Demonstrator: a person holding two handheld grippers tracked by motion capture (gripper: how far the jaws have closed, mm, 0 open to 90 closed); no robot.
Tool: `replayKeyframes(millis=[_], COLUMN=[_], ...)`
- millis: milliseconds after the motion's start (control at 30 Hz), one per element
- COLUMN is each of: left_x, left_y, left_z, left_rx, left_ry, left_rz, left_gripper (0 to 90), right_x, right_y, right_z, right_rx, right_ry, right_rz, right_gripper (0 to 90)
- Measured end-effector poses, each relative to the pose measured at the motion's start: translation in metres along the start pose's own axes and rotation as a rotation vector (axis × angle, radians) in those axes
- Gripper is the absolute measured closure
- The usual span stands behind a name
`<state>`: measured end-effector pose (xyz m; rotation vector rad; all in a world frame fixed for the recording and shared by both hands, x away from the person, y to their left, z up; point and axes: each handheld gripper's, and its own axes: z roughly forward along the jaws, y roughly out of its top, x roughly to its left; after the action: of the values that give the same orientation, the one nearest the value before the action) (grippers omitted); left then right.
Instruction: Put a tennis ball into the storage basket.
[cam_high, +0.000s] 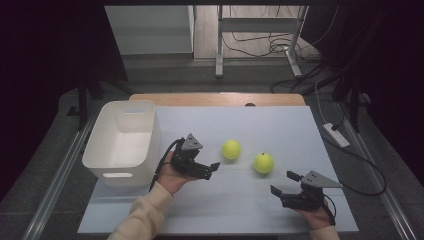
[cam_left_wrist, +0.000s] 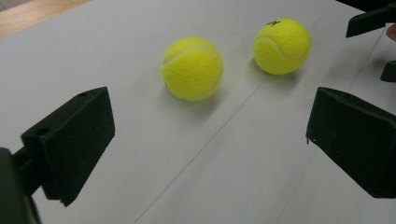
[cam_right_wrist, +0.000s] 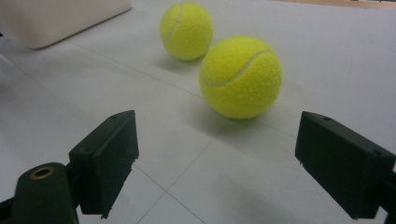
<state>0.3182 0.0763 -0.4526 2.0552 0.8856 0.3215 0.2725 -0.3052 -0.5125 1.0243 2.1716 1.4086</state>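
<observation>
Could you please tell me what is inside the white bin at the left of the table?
The white bin looks empty: its bare white floor and far wall show in the high view. The strip of floor just behind the near wall is hidden by that wall. Both tennis balls lie outside, on the table.

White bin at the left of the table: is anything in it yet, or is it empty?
Empty. In the high view the white bin shows a bare inside, and both tennis balls lie on the table outside it.

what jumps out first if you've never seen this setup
Two bright yellow tennis balls on the white table: the left tennis ball just ahead of the open left gripper, the right tennis ball ahead of the open right gripper. An empty white bin stands at the table's left edge.
</observation>
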Motion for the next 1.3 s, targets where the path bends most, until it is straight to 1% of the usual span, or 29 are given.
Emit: replayKeyframes(millis=[267, 367, 567, 833, 1300], left_x=[0.000, 0.001, 0.002, 0.001, 0.001], left_y=[0.007, 0.010, 0.015, 0.026, 0.038], left_z=[0.006, 0.010, 0.014, 0.017, 0.022], left_rx=[0.005, 0.016, 0.016, 0.010, 0.016], left_ry=[0.004, 0.000, 0.004, -0.005, -0.005], left_rz=[0.008, 0.004, 0.004, 0.013, 0.014], left_gripper=[1.4, 1.0, 0.9, 1.0, 1.3], right_x=[0.000, 0.000, 0.000, 0.000, 0.000], right_y=[0.000, 0.000, 0.000, 0.000, 0.000], right_z=[0.000, 0.000, 0.001, 0.000, 0.001], right_rx=[0.003, 0.000, 0.002, -0.003, -0.004], right_ry=[0.002, 0.002, 0.007, 0.006, 0.005], right_rz=[0.002, -0.001, -0.002, 0.001, 0.000], right_gripper=[13.5, 13.5, 13.5, 13.4, 13.5])
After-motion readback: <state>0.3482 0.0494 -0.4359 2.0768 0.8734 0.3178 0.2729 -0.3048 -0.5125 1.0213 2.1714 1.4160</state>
